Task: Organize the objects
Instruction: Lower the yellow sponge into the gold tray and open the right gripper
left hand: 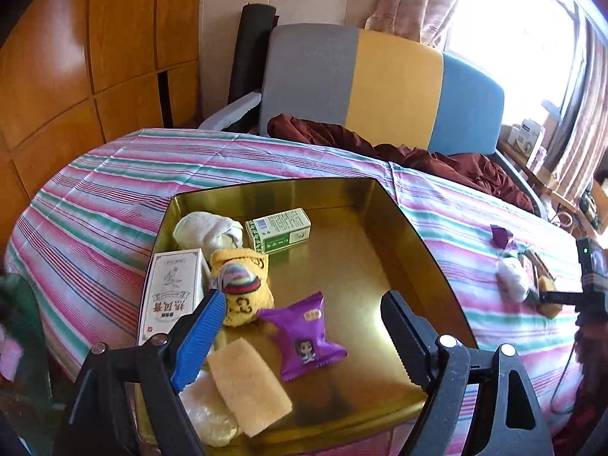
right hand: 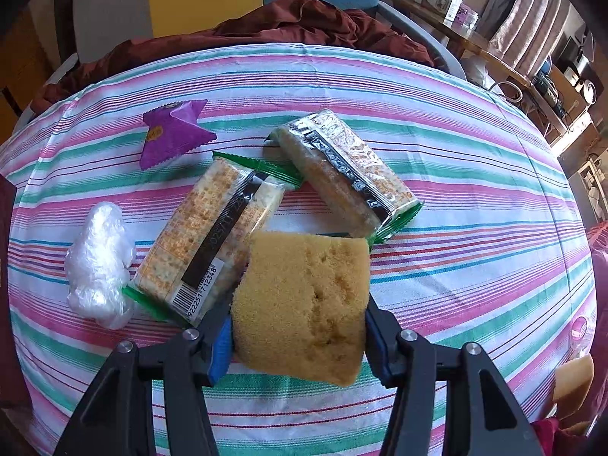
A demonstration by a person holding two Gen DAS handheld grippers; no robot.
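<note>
Squeezing: the right gripper is pinching the yellow sponge between its jaws, so it can be carried.
Sponge spot: it is sitting just over the striped desk, touching a cracker pack.
Left gripper: its jaws are standing wide and holding nothing, above the gold tray.
Tray: it is keeping the purple snack and boxes together.
Guess: the sponge is probably going there too.

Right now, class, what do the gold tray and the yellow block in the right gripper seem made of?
Gold tray: probably thin metal, glossy; its walls and floor mirror light. Yellow block: likely foam sponge, matte, pitted with pores; the right gripper grips it.
</note>
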